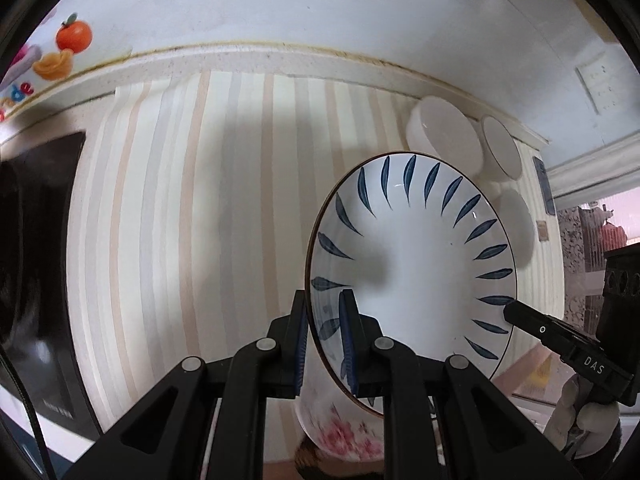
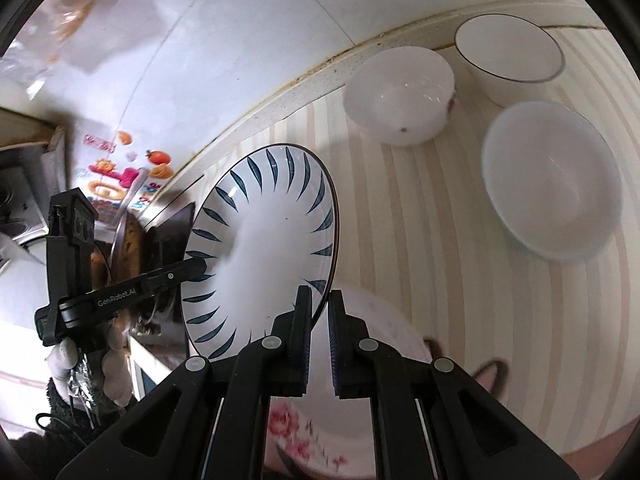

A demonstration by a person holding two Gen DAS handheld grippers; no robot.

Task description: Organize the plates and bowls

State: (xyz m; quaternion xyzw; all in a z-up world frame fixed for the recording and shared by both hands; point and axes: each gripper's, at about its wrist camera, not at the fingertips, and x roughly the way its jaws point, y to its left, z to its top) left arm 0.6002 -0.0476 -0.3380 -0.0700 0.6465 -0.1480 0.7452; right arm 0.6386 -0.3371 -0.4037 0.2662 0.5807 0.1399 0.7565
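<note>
Left wrist view: blue-leaf plate (image 1: 416, 272) held up over the striped surface (image 1: 180, 200), tilted on edge, face up and sideways. Hard, smooth, easy to break; best pinched at the rim. Left claw (image 1: 324, 340) and right claw (image 2: 319, 336) both clamped on opposite rims. Flowered bowl (image 2: 304, 440) below; three white bowls (image 2: 400, 96) near the back edge.

Leaf-pattern plate (image 2: 260, 248) held above striped mat (image 2: 460, 280); 3 bowls (image 2: 400, 96) behind it, flowered bowl (image 2: 320, 432) underneath
</note>
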